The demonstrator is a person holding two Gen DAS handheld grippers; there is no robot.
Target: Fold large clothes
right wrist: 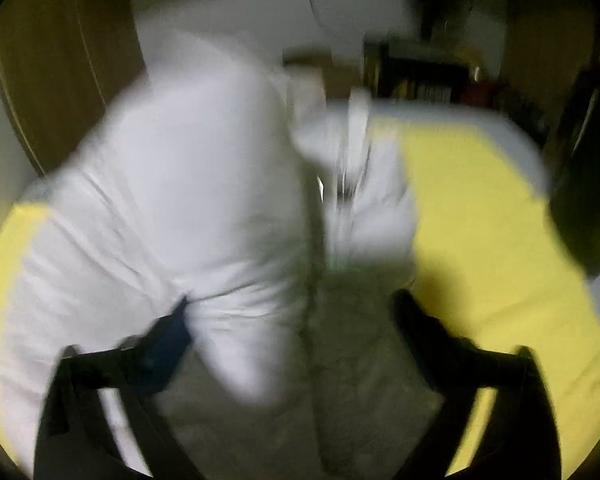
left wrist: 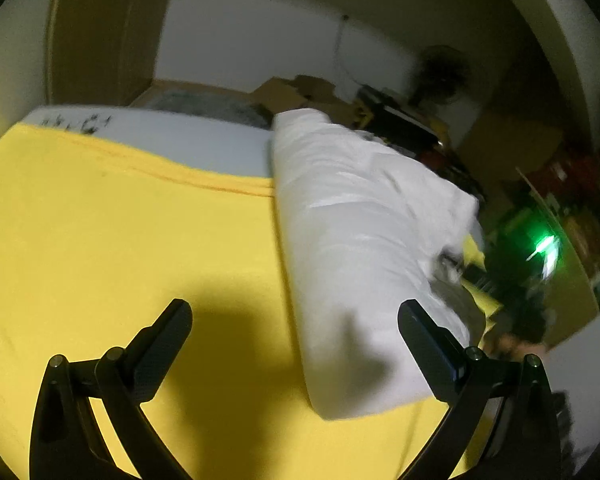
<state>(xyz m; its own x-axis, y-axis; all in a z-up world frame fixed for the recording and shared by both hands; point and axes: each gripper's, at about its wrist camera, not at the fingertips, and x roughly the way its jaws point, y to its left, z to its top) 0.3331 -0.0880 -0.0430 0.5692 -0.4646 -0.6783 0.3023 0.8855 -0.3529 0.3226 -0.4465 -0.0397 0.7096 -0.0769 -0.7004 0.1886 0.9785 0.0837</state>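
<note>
White padded garment (left wrist: pixel 352 240) lies in a long bundle on a yellow sheet (left wrist: pixel 120 240) that covers a bed; past the sheet's far hem a pale grey mattress edge (left wrist: pixel 188 136) shows. Left gripper (left wrist: pixel 296 344) hovers with fingers spread, nothing between them. Right gripper (right wrist: pixel 292 320) is blurred, its fingers wide with garment folds between; whether they pinch, I cannot tell. Beyond stand a wooden door (left wrist: pixel 96 40), white wall, cardboard boxes (left wrist: pixel 296 92), a fan (left wrist: pixel 444 72) and cluttered shelves.
</note>
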